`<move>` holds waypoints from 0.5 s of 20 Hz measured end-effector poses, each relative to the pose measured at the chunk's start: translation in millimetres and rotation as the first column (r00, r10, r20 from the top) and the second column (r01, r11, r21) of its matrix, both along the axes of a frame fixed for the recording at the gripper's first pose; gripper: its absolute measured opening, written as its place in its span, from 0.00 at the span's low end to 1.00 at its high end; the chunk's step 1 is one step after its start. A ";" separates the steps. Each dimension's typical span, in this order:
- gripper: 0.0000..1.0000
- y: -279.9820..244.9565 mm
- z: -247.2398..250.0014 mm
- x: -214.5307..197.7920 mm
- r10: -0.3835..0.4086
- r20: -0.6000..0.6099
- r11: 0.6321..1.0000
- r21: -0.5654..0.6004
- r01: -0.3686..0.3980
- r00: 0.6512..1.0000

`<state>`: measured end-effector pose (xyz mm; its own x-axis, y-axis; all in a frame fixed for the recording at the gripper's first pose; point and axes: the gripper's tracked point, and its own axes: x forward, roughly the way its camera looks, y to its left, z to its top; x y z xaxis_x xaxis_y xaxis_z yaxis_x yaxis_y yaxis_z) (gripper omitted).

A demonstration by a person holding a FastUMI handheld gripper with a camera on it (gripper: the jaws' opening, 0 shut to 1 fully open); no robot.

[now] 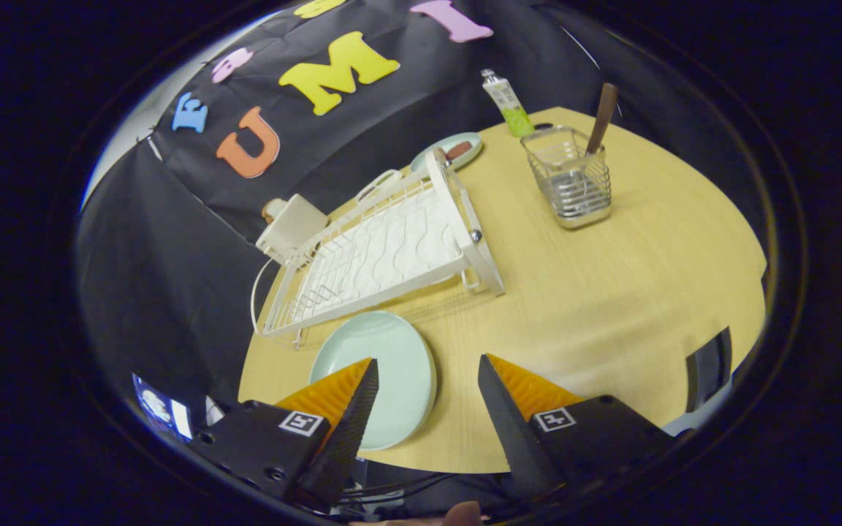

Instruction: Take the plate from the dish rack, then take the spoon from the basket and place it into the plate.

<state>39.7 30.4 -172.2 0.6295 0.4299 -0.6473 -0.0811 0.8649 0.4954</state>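
Light wooden table (611, 292) with a rounded edge stands before a black cloth wall. On the near left part of the table lies a pale green plate (392, 365), flat on the wood, just in front of the white wire dish rack (384, 256). The rack is empty and reaches from the plate toward the far side; its near edge comes very close to the plate's rim, but I cannot tell if they touch.

The gripper (427, 372) hangs above the near edge of the table with its two fingers spread wide and nothing between them, so it is released. The left finger covers the near left part of the plate in the view; the right finger is over bare wood, to the right of the plate.

Far to the right stands a small wire basket (569, 184), well apart from the plate. A spoon with a brown handle (601, 117) leans in it, the handle rising out at the right side. Just behind the basket a white and green tube (507, 102) stands up. Beyond the far end of the rack lies a second small plate (450, 150) with something reddish on it, and at the rack's left far corner is a cream-coloured box-like thing (291, 225)
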 end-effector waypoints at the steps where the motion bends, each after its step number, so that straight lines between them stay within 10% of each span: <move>1: 0.91 -12.6 5.8 2.9 -0.017 0.066 0.999 -0.032 0.019 0.998; 10: 0.98 -139.4 47.8 59.1 -0.169 0.501 0.887 -0.297 0.353 0.849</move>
<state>98.8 -109.0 -124.4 0.9409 -0.0028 -0.3386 0.0407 0.9936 0.1050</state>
